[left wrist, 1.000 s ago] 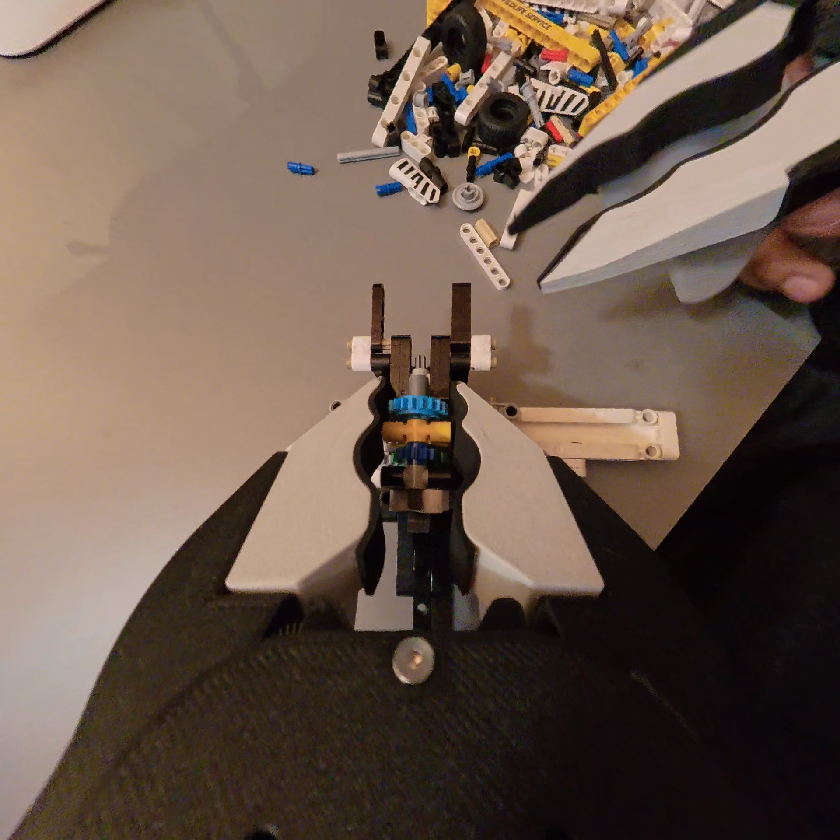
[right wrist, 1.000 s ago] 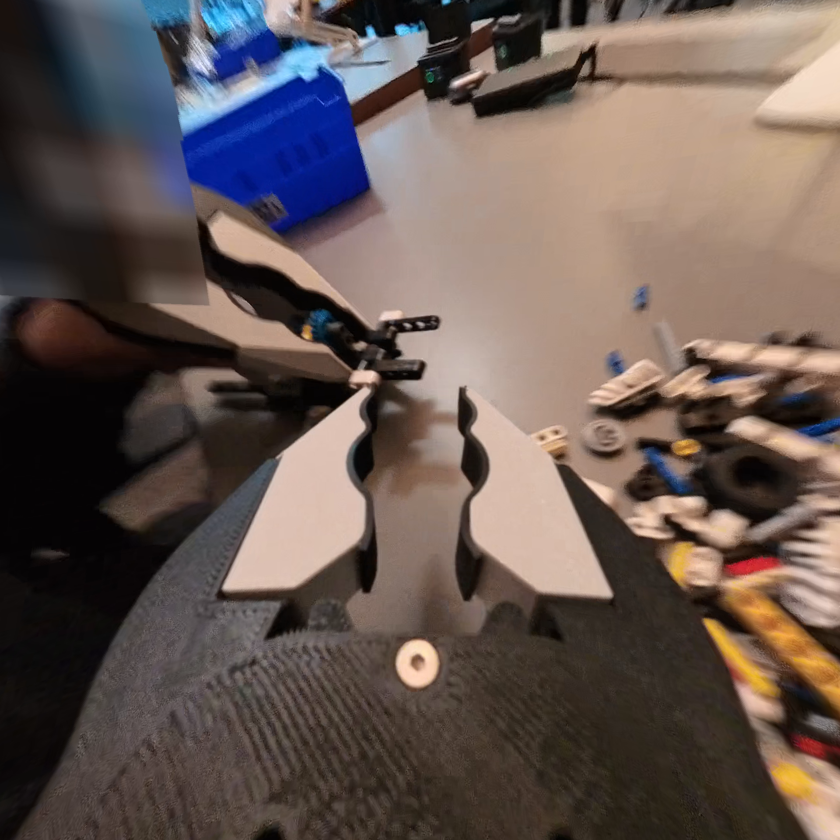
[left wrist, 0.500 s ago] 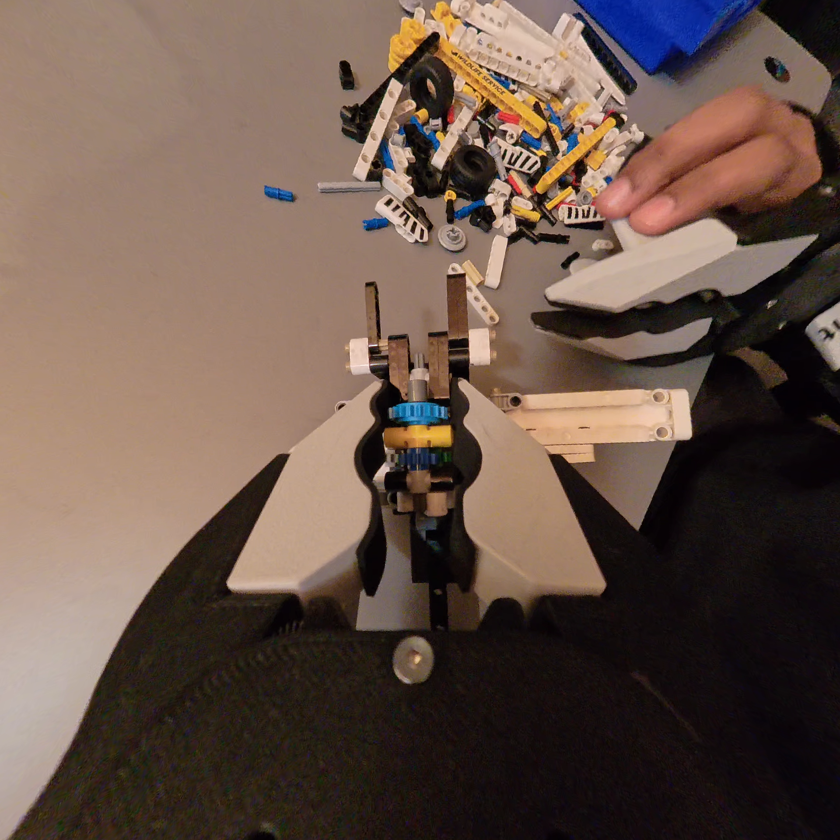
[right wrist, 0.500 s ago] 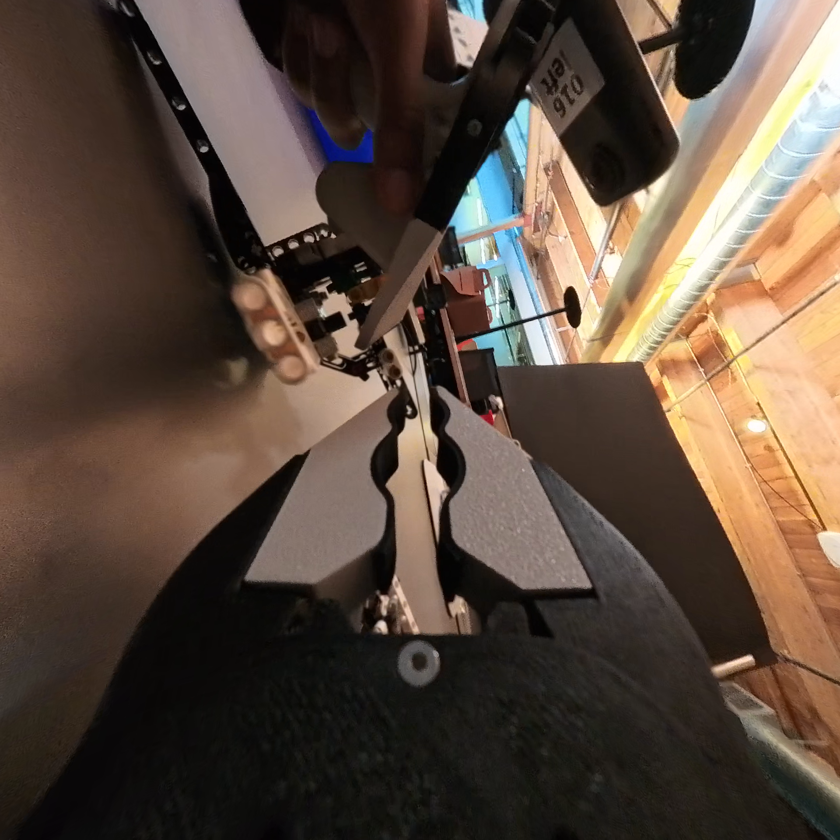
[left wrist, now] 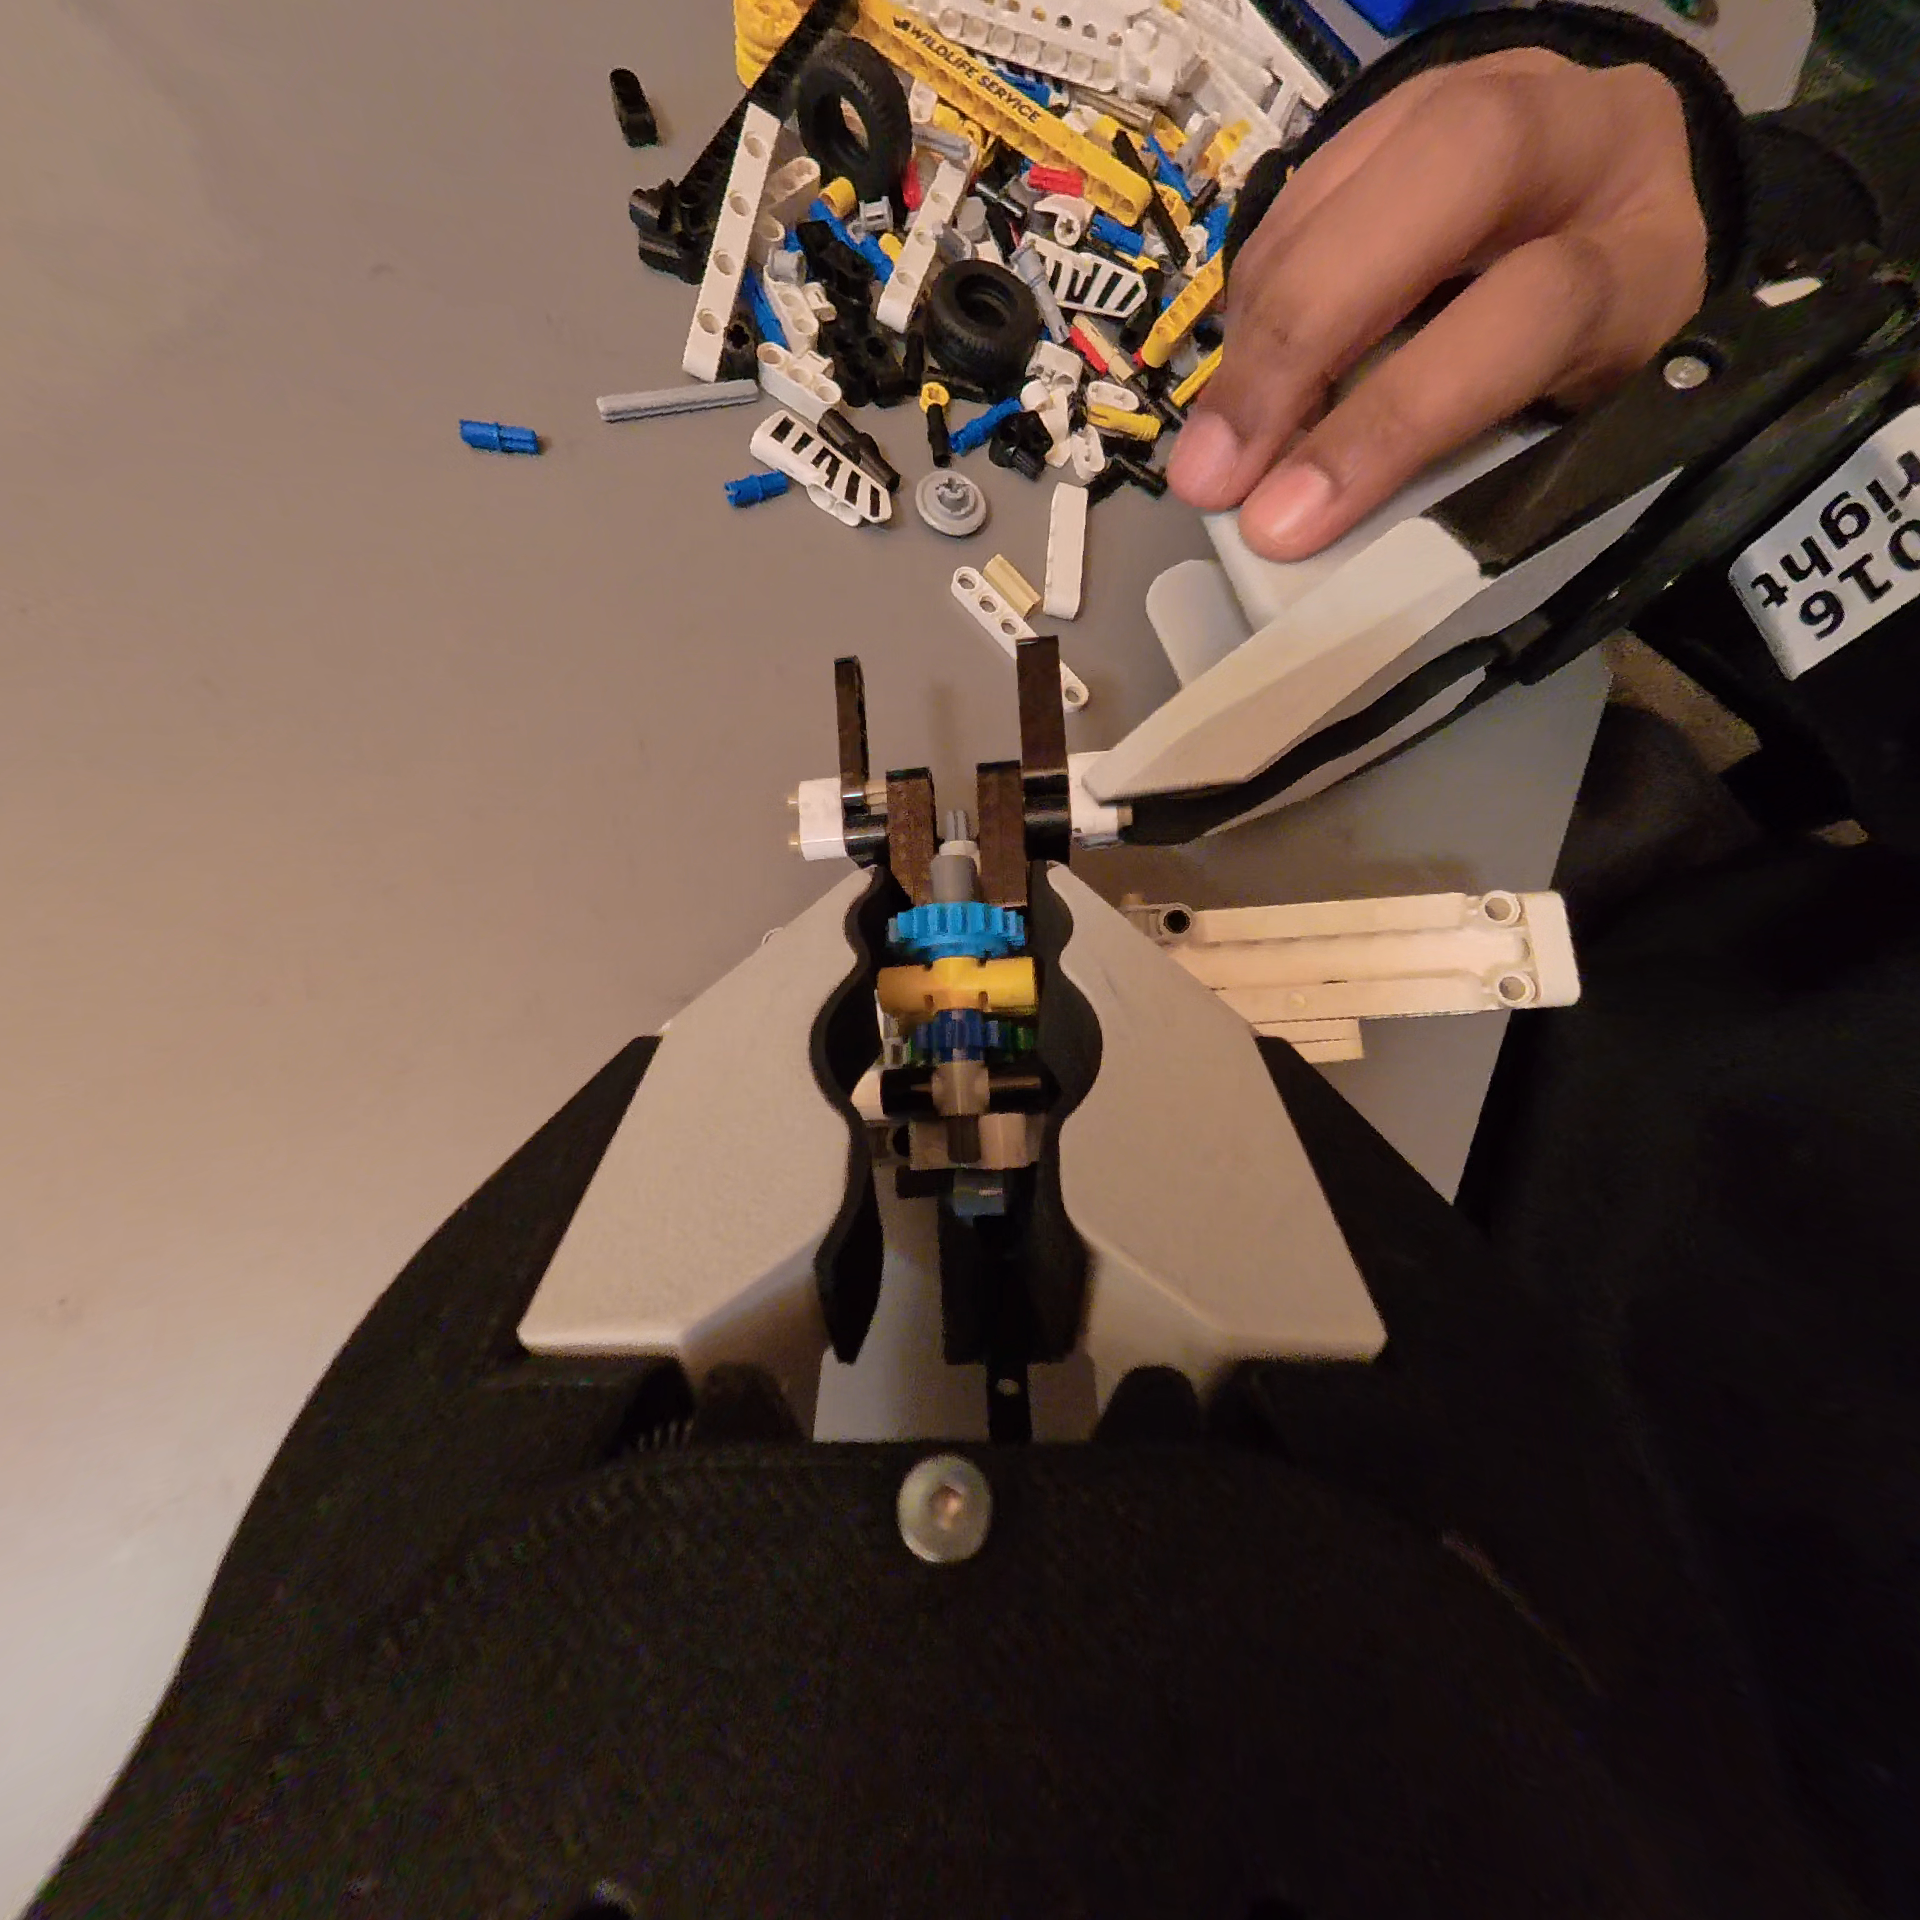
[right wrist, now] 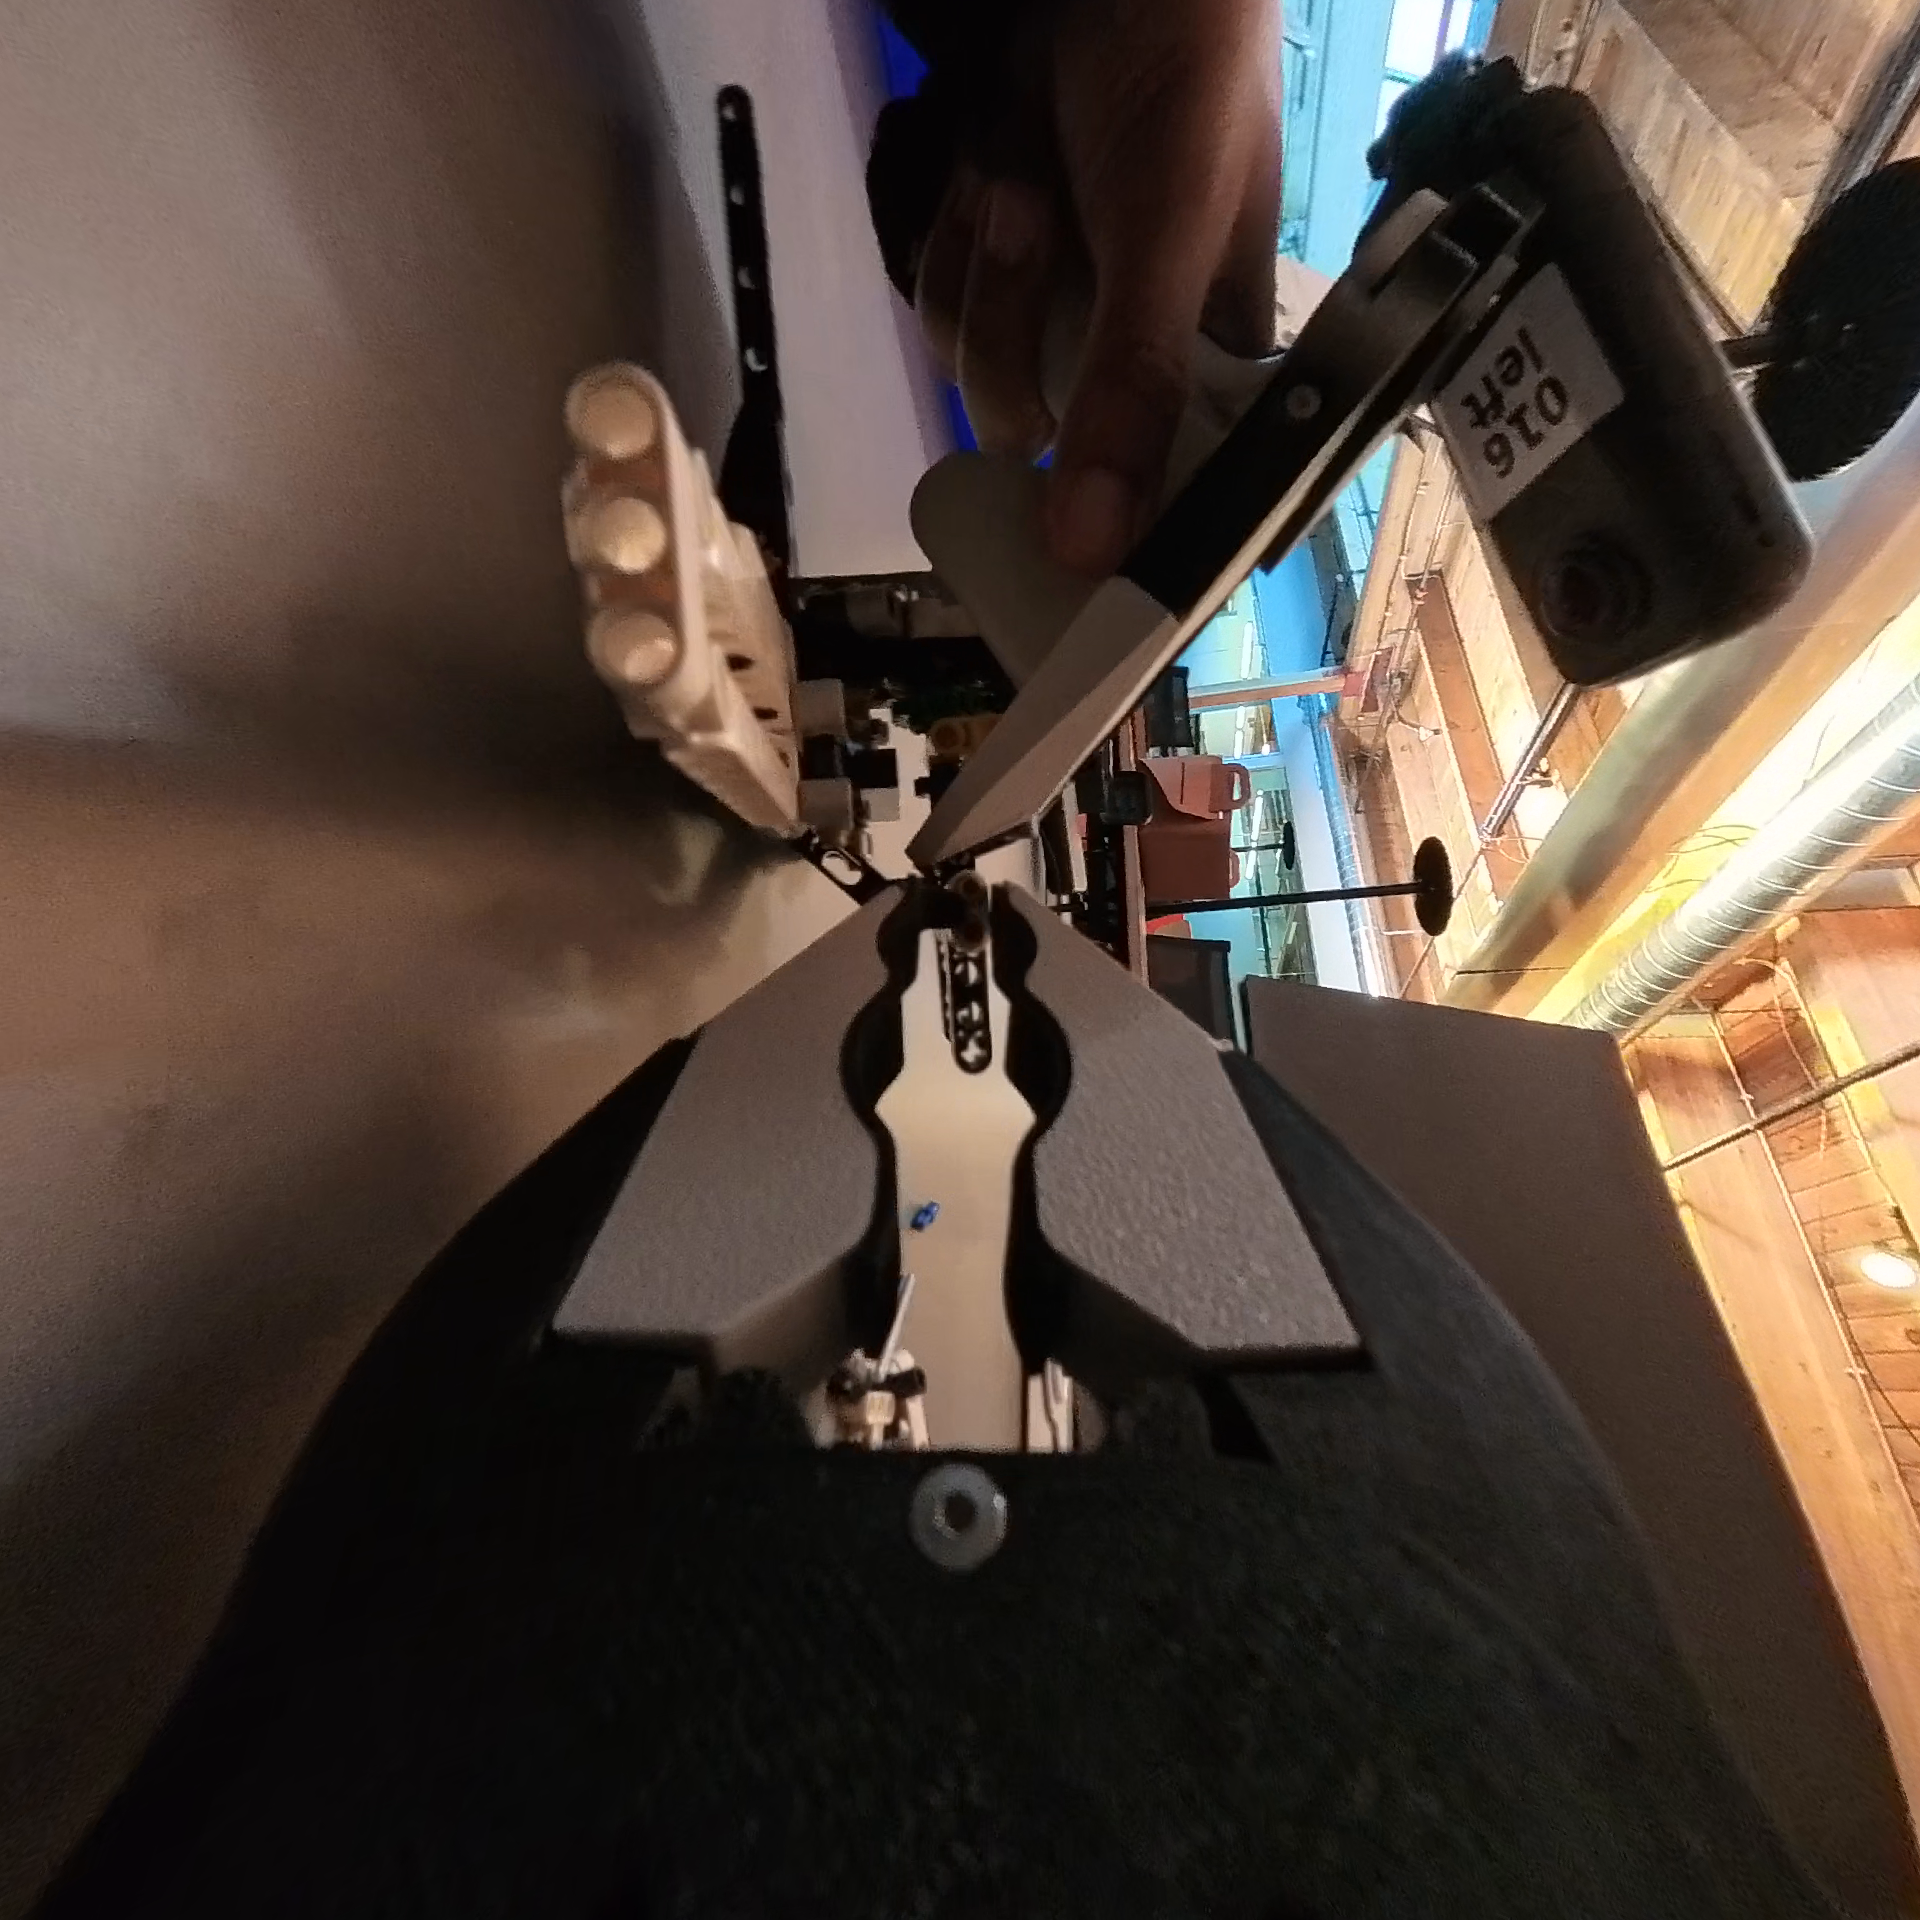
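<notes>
Gripping the geared brick assembly (left wrist: 961, 977), the left gripper (left wrist: 961, 883) should stay steady near the table's (left wrist: 312, 727) right edge while the right gripper (left wrist: 1117, 816) pinches its white end connector (left wrist: 1096, 810) (squarely, without twisting)

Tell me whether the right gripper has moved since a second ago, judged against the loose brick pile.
Yes. In the left wrist view the right gripper has come down from beside the brick pile toward the camera, its jaws now at the held gear assembly's white end piece.

A grey worktop (left wrist: 260, 623) carried a pile of loose toy building pieces (left wrist: 987, 239) at its far right, a blue pin (left wrist: 499, 436) lying apart to the left.
</notes>
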Tool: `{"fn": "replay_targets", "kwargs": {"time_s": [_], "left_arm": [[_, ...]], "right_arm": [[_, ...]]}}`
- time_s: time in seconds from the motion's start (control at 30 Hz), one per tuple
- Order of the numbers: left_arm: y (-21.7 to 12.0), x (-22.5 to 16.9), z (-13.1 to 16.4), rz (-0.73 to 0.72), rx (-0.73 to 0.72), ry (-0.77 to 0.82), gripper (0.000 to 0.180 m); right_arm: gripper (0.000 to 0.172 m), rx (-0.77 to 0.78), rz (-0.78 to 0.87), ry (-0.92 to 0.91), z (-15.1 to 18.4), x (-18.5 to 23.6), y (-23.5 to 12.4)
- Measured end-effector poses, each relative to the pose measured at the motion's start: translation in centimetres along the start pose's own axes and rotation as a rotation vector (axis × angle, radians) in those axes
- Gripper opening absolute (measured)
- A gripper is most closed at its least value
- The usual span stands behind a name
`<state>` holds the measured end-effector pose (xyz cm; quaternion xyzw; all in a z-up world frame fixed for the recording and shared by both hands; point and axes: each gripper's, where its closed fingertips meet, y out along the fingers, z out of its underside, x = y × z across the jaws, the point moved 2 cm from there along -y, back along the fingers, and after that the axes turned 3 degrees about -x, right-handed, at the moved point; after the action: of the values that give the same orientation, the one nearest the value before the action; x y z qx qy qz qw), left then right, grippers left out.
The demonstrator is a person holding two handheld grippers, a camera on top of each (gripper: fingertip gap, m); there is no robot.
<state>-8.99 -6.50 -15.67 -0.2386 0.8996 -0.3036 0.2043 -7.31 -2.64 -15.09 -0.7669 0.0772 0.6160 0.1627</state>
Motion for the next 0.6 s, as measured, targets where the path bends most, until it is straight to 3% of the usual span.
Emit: {"fn": "replay_targets", "kwargs": {"time_s": [0.4, 0.6], "left_arm": [[-0.1, 0.17, 0.47, 0.019, 0.034, 0.02, 0.025], [0.56, 1.01, 0.06, -0.132, 0.022, -0.028, 0.024]], "right_arm": [[0.009, 0.015, -0.006, 0.049, -0.39, 0.45, 0.48], [0.006, 0.132, -0.077, 0.167, 0.48, 0.85, 0.72]]}}
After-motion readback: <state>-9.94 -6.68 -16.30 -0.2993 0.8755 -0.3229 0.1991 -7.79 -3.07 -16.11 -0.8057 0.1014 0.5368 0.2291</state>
